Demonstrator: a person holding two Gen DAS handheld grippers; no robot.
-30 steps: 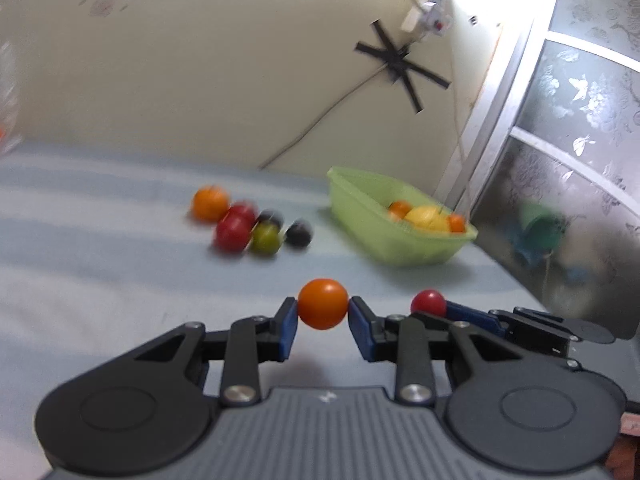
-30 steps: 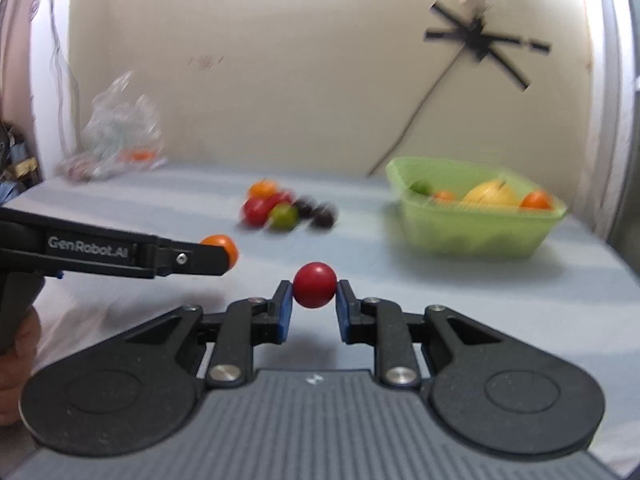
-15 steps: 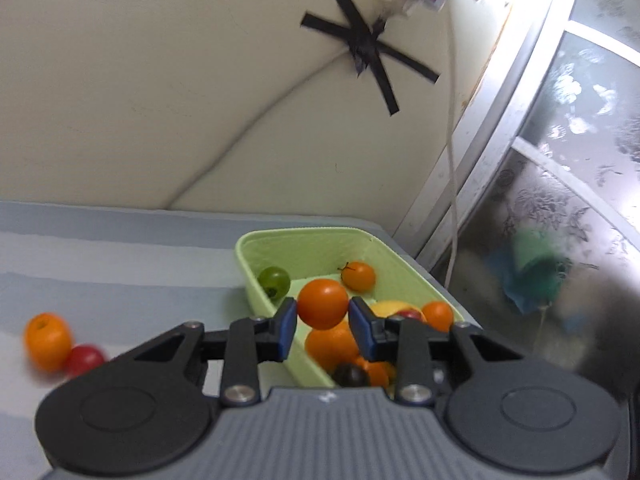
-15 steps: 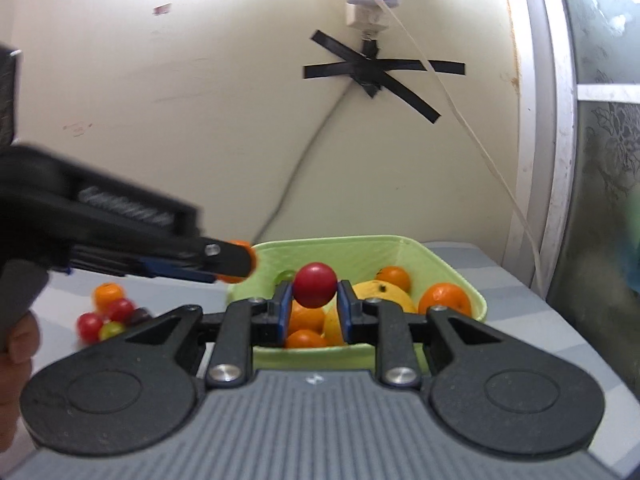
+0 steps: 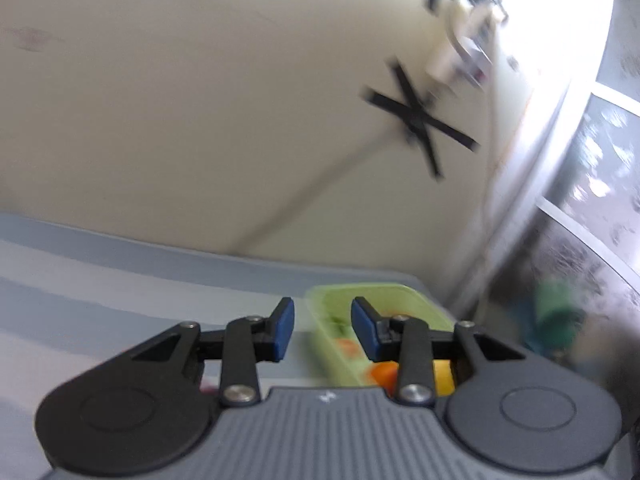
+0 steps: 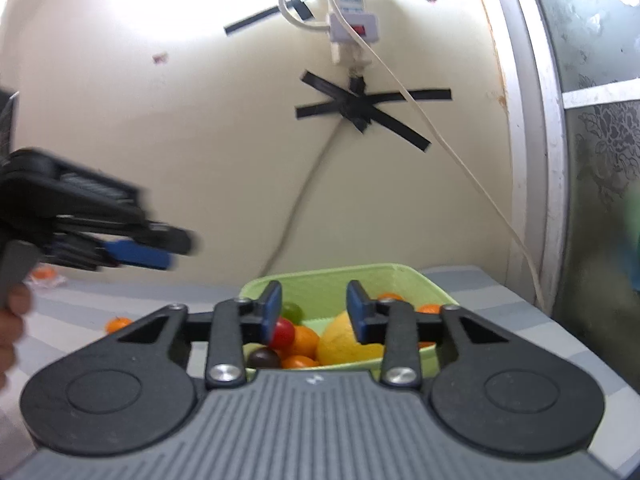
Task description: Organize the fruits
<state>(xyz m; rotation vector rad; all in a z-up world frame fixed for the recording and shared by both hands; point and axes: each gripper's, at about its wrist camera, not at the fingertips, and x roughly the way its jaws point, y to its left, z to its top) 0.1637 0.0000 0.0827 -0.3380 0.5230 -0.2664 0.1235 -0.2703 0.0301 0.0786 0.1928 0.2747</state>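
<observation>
A cream wall [image 6: 160,140] rises behind the grey-striped table [image 6: 500,304]; black tape [image 6: 360,110] crosses on it beneath a white power strip [image 6: 352,16]; a cord [image 6: 460,160] trails down toward the table's right edge; a frosted patterned window [image 6: 600,140] stands at right; glare whitens the wall's top.

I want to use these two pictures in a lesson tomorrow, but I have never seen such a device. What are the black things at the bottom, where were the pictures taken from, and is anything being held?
No robot here: a person holds a two-fingered gripper in each hand, each carrying a camera that looks forward along its fingers. One picture comes from the left gripper, the other from the right gripper. Both stand open and hold nothing. Below them, on a striped cloth, is a green basket with a red tomato, a yellow fruit, oranges and a dark fruit. An orange fruit lies outside it. The right view also shows the left gripper from the side.
</observation>
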